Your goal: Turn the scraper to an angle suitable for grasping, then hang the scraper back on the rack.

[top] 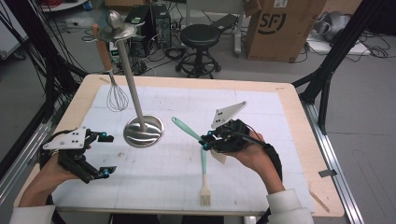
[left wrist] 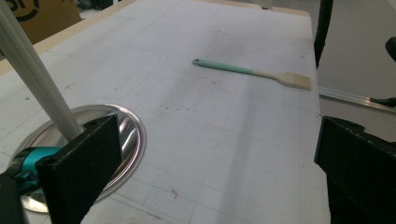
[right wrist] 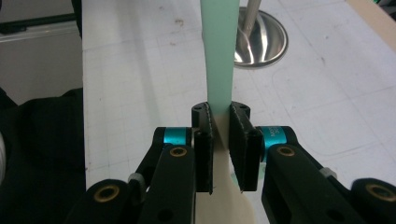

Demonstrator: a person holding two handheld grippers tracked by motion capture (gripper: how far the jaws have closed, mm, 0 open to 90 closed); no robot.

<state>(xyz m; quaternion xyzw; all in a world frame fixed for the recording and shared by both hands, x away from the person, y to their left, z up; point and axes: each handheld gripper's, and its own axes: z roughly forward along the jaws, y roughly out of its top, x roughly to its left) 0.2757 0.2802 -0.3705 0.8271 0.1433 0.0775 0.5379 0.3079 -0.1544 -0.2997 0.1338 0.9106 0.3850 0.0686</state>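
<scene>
Right gripper (right wrist: 220,140) sits closest to the lens in its own view, pinching a mint-handled spatula (top: 183,128) mid-frame, lifted off the surface (top: 261,182). A matching pastry brush (top: 204,179) lies flat at lower center. Left gripper (top: 103,155) hovers spread wide and empty at lower left. Looks like the carry step; next it probably needs hanging on the steel utensil stand (top: 143,131) beside the whisk (top: 116,98), so careful aim at the top rack.

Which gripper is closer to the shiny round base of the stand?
Left. The left gripper sits open just beside the base, on its left. The right gripper is farther off on the other side, shut on a spatula.
</scene>
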